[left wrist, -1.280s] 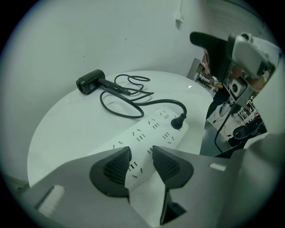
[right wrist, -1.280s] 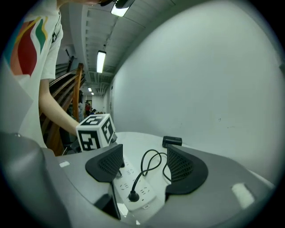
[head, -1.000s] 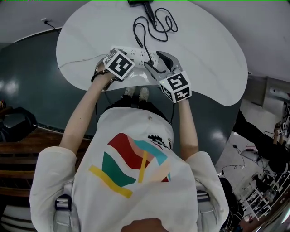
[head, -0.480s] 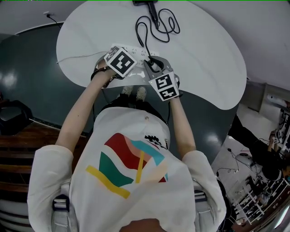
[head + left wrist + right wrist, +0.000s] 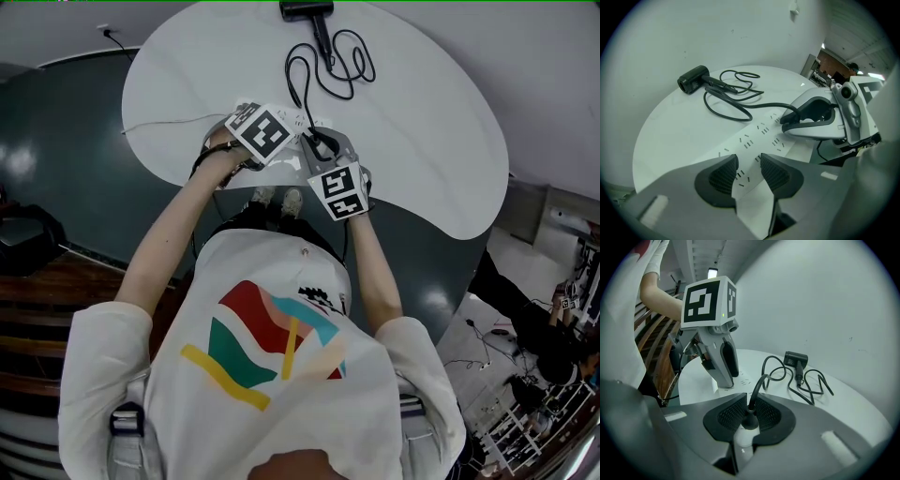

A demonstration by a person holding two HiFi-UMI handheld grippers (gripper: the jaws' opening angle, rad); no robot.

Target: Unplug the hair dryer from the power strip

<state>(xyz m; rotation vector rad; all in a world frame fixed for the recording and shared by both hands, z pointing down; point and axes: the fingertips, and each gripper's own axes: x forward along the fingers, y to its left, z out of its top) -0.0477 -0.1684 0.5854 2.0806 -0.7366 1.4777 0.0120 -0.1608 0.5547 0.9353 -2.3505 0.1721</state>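
The plug [image 5: 750, 421] sat upright in the right end of the power strip [image 5: 761, 133], squarely between the jaws of your right gripper [image 5: 749, 411]. So the pull, as I judged it, had to go straight up, away from the strip's face. The strip's long side ran left to right along the near part of the table [image 5: 670, 136]. Your right jaws had just been closing and pinched the plug's black body. The cord [image 5: 765, 376] rose from it and looped away to the hair dryer [image 5: 796, 358] at the far edge. Your left gripper [image 5: 749, 165] was half spread, its pads pressed on the two long sides of the strip's left end, bracing it.
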